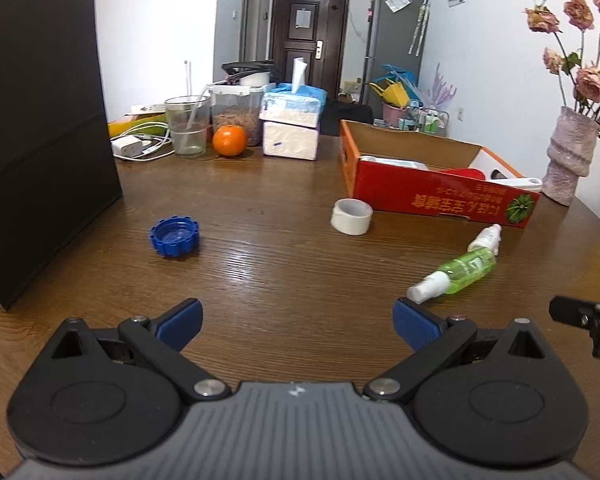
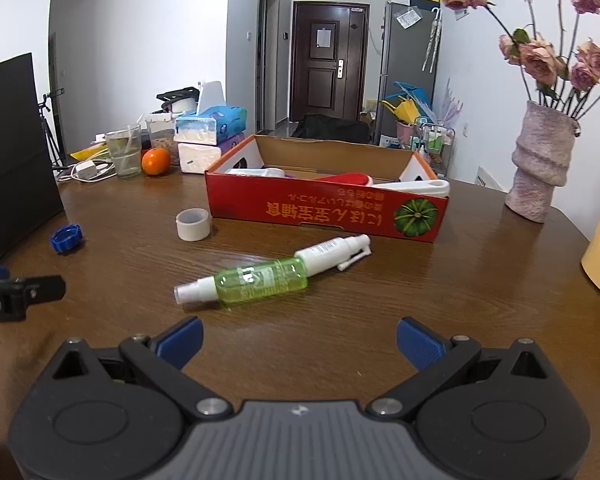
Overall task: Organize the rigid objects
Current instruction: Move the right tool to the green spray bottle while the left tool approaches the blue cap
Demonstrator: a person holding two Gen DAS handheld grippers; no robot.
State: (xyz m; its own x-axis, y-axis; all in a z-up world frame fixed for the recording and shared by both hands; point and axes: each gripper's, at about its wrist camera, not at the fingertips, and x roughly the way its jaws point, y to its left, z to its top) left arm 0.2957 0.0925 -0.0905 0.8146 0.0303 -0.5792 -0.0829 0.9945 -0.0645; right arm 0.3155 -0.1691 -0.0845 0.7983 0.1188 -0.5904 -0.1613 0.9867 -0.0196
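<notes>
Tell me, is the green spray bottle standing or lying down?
Lying down: the green spray bottle rests on its side on the table, nozzle pointing left.

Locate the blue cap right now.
The blue cap lies on the table's left side beside the black bag; in the right wrist view it shows at the left, left of the tape roll.

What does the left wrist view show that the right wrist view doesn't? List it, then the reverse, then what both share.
Only the left wrist view: the open left gripper from behind, and the tall face of the black bag filling the left side.

Only the right wrist view: the open right gripper from behind, and a tripod behind the bag.

Both: the blue cap, tape roll, green spray bottle, white bottle, red box, orange and vase on the wooden table.
</notes>
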